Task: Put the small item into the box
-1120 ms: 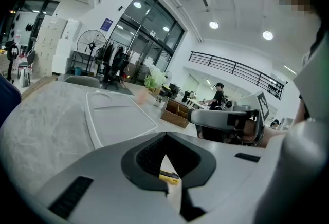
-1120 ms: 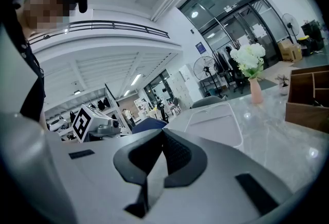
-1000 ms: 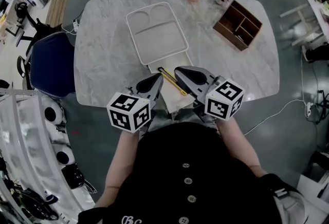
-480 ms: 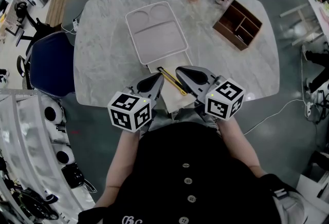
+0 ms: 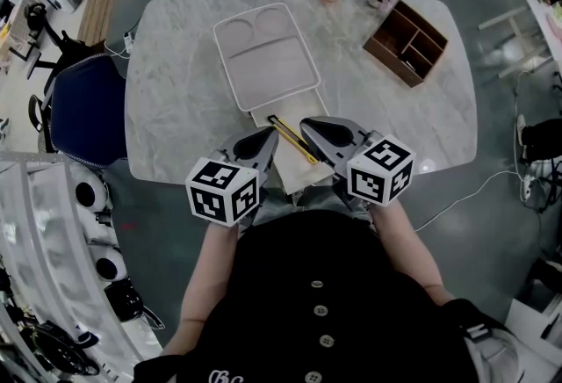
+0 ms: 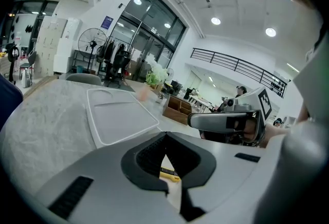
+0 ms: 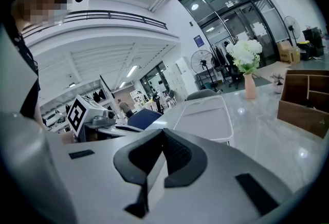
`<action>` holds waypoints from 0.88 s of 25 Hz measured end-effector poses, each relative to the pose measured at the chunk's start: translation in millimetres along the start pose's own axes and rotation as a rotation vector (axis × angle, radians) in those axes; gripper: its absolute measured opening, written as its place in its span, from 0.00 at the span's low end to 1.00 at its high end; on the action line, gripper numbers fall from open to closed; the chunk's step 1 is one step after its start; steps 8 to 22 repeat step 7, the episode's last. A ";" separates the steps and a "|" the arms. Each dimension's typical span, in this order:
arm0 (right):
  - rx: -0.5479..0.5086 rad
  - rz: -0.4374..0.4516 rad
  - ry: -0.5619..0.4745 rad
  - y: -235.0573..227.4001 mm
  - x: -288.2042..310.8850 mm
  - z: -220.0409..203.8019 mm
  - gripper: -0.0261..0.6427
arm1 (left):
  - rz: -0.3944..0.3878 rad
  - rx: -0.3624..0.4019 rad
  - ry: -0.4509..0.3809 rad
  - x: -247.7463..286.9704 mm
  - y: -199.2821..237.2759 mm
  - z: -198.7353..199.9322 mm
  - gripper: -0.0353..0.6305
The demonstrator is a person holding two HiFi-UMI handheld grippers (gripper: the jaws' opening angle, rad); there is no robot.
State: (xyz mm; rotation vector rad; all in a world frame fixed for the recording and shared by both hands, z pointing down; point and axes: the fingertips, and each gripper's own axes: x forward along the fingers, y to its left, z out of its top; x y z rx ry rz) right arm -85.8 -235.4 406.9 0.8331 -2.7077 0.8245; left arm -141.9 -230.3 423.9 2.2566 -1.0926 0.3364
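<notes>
Hovering pressed together and empty, left tool (image 5: 267, 138) and right tool (image 5: 308, 123) flank the yellow item (image 5: 287, 133), outside the wooden box (image 5: 386, 53); grasping it would likely need spread jaws.

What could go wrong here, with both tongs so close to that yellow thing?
The yellow item lies near the table edge; a nudge might knock it off. The left tongs and right tongs are both shut, so they could push it rather than grab it. They sit close together and might bump.
</notes>
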 end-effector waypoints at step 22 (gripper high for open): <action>0.003 -0.002 0.018 -3.3 0.3 -3.1 0.04 | -0.004 -0.006 0.001 3.8 -2.0 1.0 0.08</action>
